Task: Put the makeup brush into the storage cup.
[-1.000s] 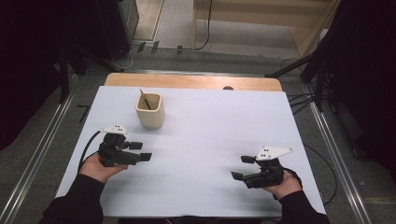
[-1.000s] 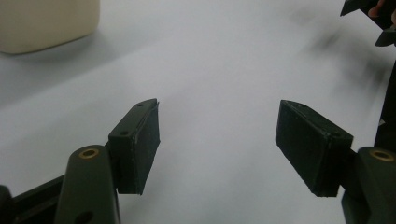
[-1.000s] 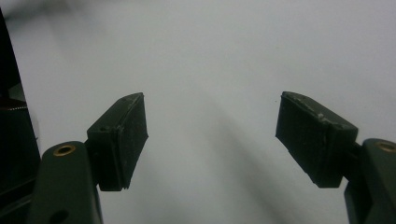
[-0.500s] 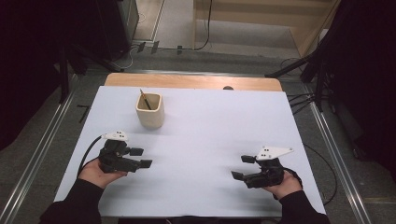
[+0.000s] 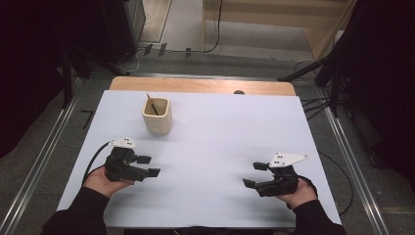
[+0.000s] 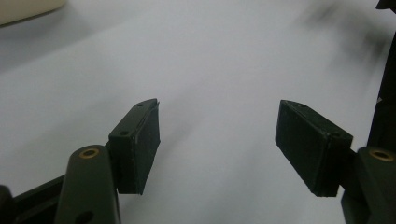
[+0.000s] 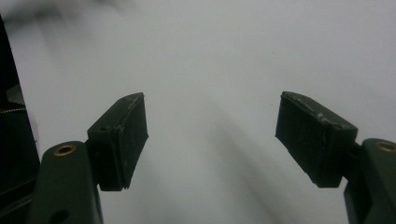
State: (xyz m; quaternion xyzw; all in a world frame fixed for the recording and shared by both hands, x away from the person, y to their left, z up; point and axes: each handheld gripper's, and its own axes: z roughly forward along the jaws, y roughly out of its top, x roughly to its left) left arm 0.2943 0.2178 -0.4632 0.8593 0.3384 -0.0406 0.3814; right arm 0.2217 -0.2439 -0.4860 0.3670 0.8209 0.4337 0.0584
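Observation:
A cream square cup (image 5: 157,116) stands on the white table cover (image 5: 215,137) toward the back left, with a thin brown stick (image 5: 151,104) leaning inside it. My left gripper (image 5: 148,166) rests low at the front left, in front of the cup and pointing right, open and empty. At the front right my right gripper (image 5: 254,175) points left, open too, with nothing in it. In the left gripper view the gripper (image 6: 217,135) looks over bare white cover, the cup's base (image 6: 28,10) at the top left corner. The right gripper (image 7: 212,133) faces plain white surface.
A strip of wooden table top (image 5: 195,85) shows behind the white cover. Metal rails (image 5: 44,156) run along both sides on the floor, with cables (image 5: 337,171) at the right. Dark equipment stands beyond the table's left and right sides.
My left gripper has slid slightly toward the front of the table. The right gripper has stayed put, and both have stayed open.

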